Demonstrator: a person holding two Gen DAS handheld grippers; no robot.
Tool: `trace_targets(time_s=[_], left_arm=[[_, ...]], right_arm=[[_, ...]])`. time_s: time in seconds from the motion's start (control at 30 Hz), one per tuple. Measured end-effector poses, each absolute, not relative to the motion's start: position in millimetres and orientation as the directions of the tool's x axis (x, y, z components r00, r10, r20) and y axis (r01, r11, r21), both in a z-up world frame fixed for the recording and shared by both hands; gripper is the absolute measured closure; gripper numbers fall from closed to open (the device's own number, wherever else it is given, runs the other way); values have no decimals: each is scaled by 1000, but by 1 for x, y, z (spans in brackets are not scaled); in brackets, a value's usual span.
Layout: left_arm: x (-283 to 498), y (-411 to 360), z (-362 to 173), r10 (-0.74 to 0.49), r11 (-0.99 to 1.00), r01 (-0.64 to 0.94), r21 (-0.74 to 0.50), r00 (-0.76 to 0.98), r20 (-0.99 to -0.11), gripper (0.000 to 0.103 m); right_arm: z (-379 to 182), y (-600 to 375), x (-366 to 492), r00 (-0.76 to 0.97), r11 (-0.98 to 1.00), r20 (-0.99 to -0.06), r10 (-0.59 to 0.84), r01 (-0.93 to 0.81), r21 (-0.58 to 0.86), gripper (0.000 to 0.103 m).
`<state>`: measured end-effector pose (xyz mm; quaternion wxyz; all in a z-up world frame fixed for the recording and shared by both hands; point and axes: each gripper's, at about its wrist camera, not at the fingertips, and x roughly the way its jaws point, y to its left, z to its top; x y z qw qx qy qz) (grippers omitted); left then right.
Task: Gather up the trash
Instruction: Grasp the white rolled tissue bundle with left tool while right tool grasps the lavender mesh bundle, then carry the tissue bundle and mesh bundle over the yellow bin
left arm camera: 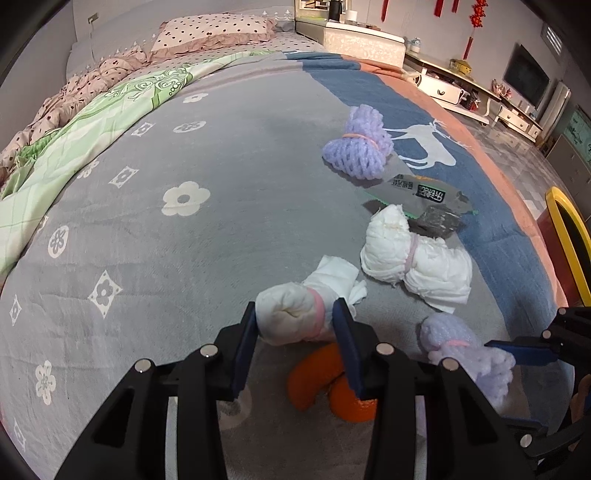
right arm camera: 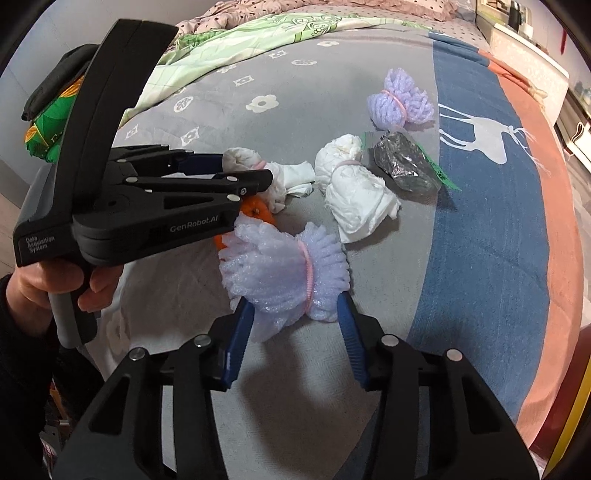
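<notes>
My left gripper (left arm camera: 295, 321) is shut on a white tissue bundle (left arm camera: 291, 317) tied with a pink band, which lies on the grey blanket (left arm camera: 184, 258). Orange peel (left arm camera: 314, 380) lies just beneath it. In the right wrist view my right gripper (right arm camera: 295, 310) has its blue pads pressed on both sides of a purple foam net (right arm camera: 284, 273), also pink-banded. The left gripper (right arm camera: 258, 177) shows there from the side, with a hand (right arm camera: 48, 280) on its handle. Farther off lie a second tissue bundle (left arm camera: 417, 262), another purple foam net (left arm camera: 358, 147) and a silver wrapper (left arm camera: 417, 192).
A crumpled grey foil lump (right arm camera: 406, 162) sits by the wrapper. A yellow-rimmed red container (left arm camera: 565, 229) stands off the bed's right edge. A green quilt (left arm camera: 92, 122) and dotted pillow (left arm camera: 214, 31) lie at the far left. Cabinets line the far wall.
</notes>
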<state>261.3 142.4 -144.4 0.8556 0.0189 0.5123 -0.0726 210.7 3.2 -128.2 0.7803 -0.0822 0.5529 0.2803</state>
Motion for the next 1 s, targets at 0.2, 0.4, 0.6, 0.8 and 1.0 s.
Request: trace_targets(time_s=[0.2,0.4,0.6,0.8,1.0], left_arm=[[261,133,-147,-57,990,139,12,483,-874,69],[262,136,-143,-60,992,125,0,484,-873,71],[261,140,-136,-71,994,112,-19,488,-870,71],[260,147,-124,-86,995,85,-49,498,-863,72],[256,155,-111,-96,995,61,-75,510,-855,72]], right_arm=[[-130,1,203,271,832,-903,333,-536,146,80],[-125,0,198,286,823,-893,349,-549,146,94],[-114,-10,198,308,831,-877,369,-532,162,94],[-99,-27,198,333,839,-865,376,-519,165,94],[-79,-49,193,365,851,-845,391,-494,180,94]])
